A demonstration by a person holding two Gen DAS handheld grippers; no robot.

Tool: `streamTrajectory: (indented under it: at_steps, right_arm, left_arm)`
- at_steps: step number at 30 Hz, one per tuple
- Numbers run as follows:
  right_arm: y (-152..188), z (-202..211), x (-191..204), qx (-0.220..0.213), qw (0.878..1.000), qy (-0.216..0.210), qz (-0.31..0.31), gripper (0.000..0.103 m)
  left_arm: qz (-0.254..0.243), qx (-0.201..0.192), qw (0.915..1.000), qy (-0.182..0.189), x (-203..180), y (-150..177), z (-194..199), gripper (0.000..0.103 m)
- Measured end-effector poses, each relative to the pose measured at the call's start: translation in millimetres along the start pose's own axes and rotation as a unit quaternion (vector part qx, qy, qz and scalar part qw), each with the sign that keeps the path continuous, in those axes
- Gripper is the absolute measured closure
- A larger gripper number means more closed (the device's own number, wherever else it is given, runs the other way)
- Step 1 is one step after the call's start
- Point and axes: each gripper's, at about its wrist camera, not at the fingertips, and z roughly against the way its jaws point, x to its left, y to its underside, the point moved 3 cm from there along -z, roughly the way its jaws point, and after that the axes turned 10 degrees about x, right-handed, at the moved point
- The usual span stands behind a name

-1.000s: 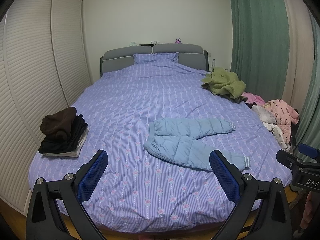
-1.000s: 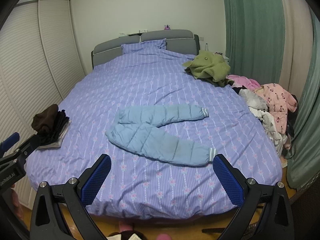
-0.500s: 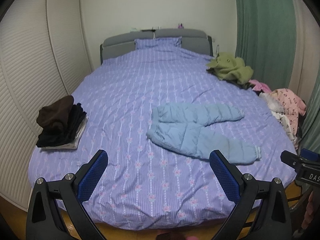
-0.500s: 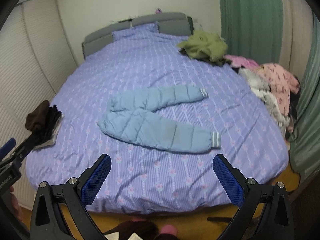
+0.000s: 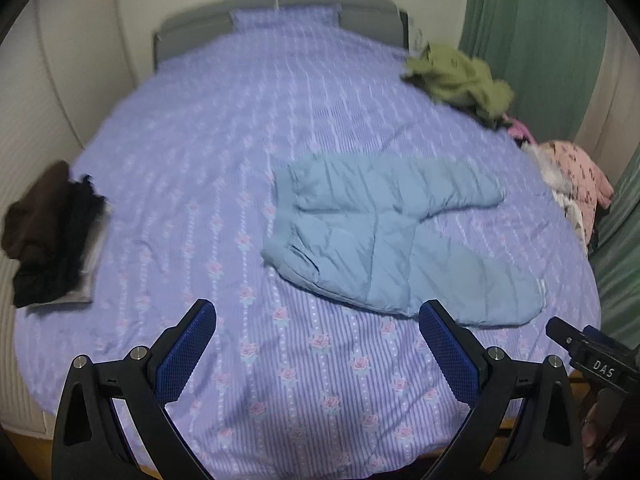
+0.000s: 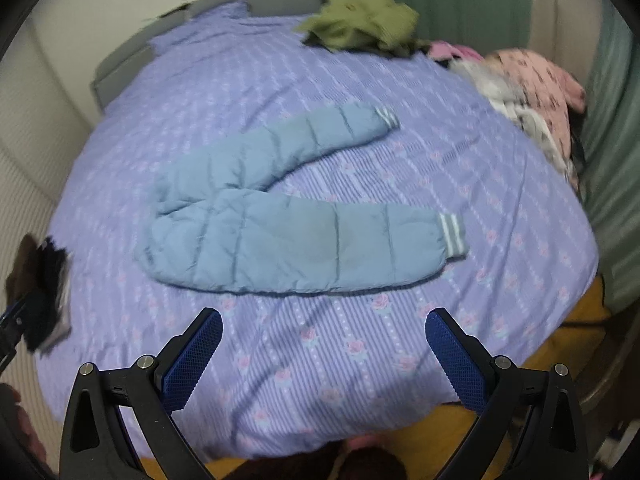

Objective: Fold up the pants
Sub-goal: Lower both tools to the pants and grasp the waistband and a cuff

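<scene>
Light blue padded pants (image 5: 384, 236) lie spread on the purple bed, waist to the left, two legs splayed to the right. They also show in the right wrist view (image 6: 288, 228), with striped cuffs at the leg ends. My left gripper (image 5: 316, 344) is open and empty above the bed's near edge, short of the waist. My right gripper (image 6: 324, 352) is open and empty, above the near edge below the nearer leg. The right gripper's tip shows in the left wrist view (image 5: 592, 356).
The bed (image 5: 280, 128) has a purple flowered cover. A stack of dark folded clothes (image 5: 52, 236) sits at its left edge. An olive garment (image 5: 460, 80) and pink and white clothes (image 5: 576, 184) lie along the right side by a green curtain (image 5: 532, 40).
Both grippers have moved forward and tilted down toward the bed, so the pants appear larger and closer. Both stay open. The pants have not moved.
</scene>
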Motion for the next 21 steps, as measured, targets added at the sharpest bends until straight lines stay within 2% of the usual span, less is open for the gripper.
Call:
streamTrajectory:
  at_steps: [3,7,16,21]
  right_arm:
    - [-7.3,-27.9,-6.5,0.026,0.999,0.001,-0.03,0.0]
    - [-16.4,-61.8,-23.3,0.062,0.995,0.005,-0.074,0.0]
    - [-39.7,-133.1,-43.8,0.122,0.988,0.014,-0.097,0.001]
    - [-48.1,-170.1,-65.8,0.174,0.975,-0.001,-0.136,0.012]
  left_arm:
    - [0.012,0.039,0.9984,0.039,2.6,-11.7,-36.4,0.0]
    - [0.051,0.083,0.9937,0.055,7.9,-19.1,-79.4,0.001]
    - [0.078,0.156,0.9838,0.044,-3.2,-28.7,-170.7,0.008]
    - [0.131,0.192,0.9707,0.06,1.4,-27.2,-204.4,0.013]
